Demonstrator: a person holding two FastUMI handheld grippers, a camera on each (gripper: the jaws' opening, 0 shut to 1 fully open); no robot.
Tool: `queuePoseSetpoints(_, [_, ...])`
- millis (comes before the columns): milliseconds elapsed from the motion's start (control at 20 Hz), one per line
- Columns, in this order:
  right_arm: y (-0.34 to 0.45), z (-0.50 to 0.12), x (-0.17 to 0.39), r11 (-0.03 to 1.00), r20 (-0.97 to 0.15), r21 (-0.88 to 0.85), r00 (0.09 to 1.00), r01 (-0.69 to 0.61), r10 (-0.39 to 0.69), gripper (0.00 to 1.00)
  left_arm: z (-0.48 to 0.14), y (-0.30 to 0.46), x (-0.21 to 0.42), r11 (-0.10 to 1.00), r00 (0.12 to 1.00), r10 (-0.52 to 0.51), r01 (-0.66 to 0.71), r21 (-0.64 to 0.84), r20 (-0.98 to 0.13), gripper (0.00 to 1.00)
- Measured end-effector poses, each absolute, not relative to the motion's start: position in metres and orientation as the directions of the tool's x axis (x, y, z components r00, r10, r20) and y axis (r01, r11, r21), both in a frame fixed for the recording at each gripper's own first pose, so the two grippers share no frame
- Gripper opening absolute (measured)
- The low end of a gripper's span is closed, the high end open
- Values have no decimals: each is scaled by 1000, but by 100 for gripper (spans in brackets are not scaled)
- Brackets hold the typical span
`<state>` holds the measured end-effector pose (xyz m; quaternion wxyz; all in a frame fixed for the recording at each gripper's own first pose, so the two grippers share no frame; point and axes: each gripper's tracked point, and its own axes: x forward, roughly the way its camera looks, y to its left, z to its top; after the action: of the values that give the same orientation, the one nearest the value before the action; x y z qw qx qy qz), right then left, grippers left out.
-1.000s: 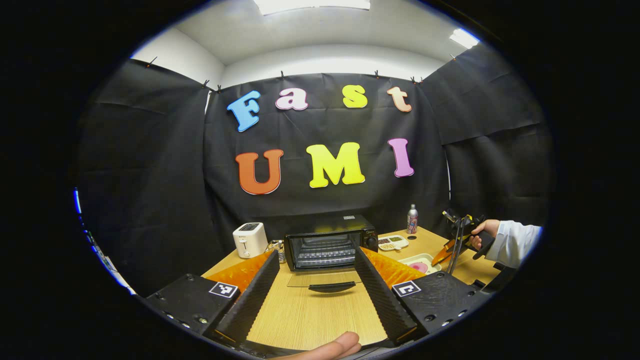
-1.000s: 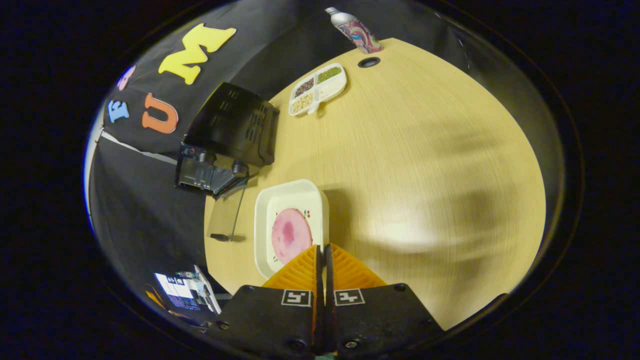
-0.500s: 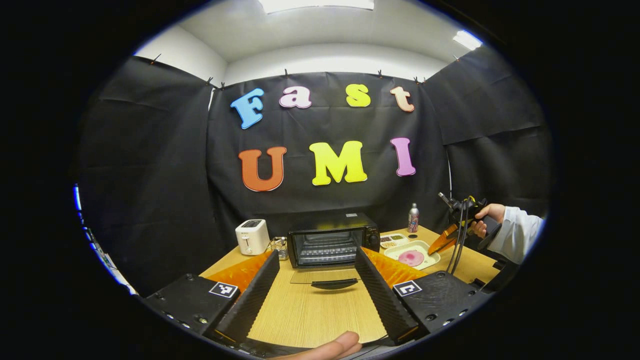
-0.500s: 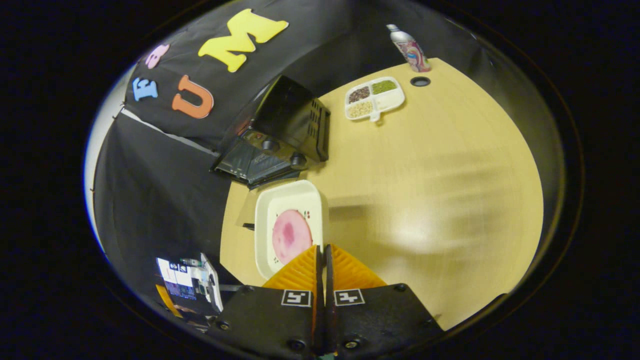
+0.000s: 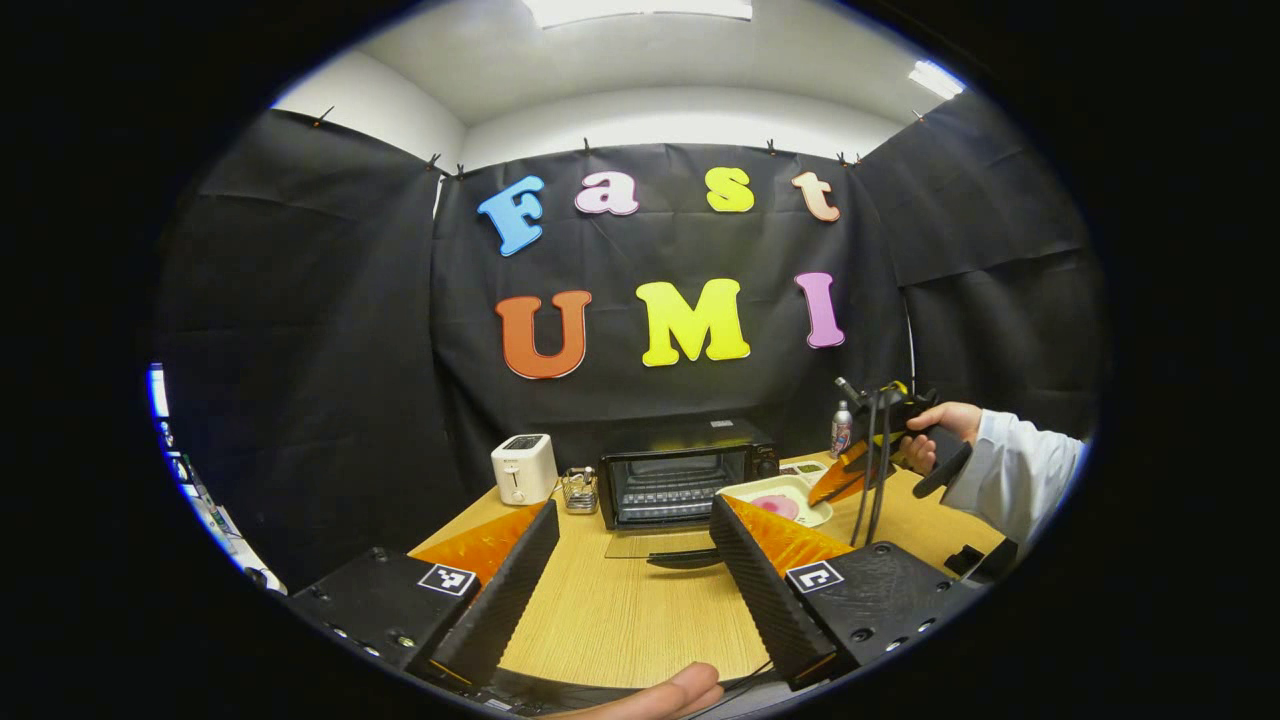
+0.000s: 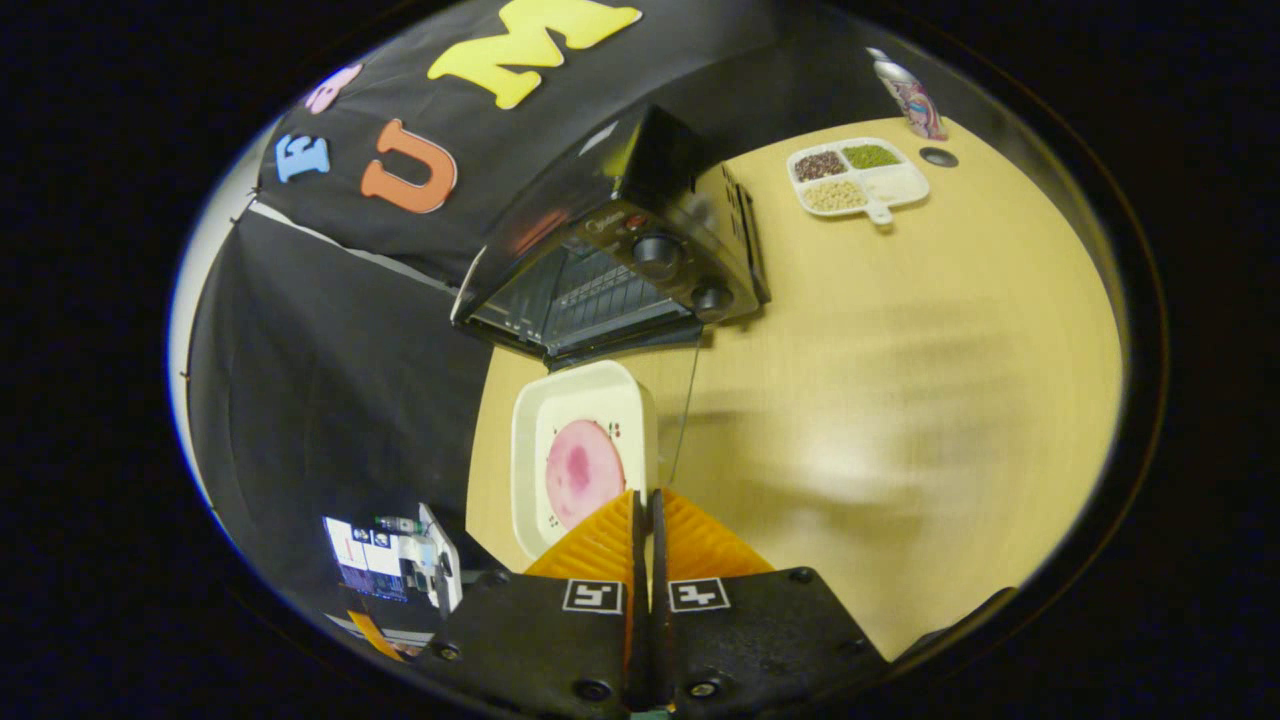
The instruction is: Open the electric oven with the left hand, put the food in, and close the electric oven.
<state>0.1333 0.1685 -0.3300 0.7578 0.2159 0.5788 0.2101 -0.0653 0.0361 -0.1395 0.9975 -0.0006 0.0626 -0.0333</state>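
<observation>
Left gripper (image 5: pixel 628 560) gapes wide and empty in left gripper view, facing the oven (image 5: pixel 688 484) with door down. Right gripper view: right gripper (image 6: pixel 645 520) pinches the tray (image 6: pixel 530 420) rim just before the oven mouth; I judge it light, stiff, slippery, the food (image 6: pixel 583 472) liable to slide, so I keep it level.

One oven (image 5: pixel 685 482), one toaster (image 5: pixel 525 468), two trays (image 6: pixel 583 455)

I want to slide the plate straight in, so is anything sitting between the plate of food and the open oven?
Nothing visible does. The right tongs grip the white plate by its rim, just in front of the oven. Its door lies folded down on the table, and the rack inside looks bare.
</observation>
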Motion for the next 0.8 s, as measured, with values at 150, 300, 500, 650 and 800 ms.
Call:
queuePoseSetpoints(150, [212, -344, 144, 825, -792, 562, 249, -56, 557, 4, -150, 48, -64, 999, 989, -48, 49, 3, -140, 97])
queuePoseSetpoints(300, [244, -353, 167, 829, -781, 560, 329, -8, 531, 4, -162, 61, -58, 1000, 987, -22, 22, -1, -157, 97])
queuePoseSetpoints(500, [275, -361, 202, 794, -737, 599, 458, 103, 497, 4, -174, 82, -48, 1000, 986, 13, -15, -8, -166, 97])
queuePoseSetpoints(650, [283, -368, 235, 752, -695, 630, 575, 196, 432, 4, -186, 94, -40, 999, 984, 28, -31, -13, -176, 96])
queuePoseSetpoints(800, [290, -376, 267, 686, -651, 671, 667, 283, 362, 4, -198, 104, -33, 999, 981, 43, -45, -3, -187, 96])
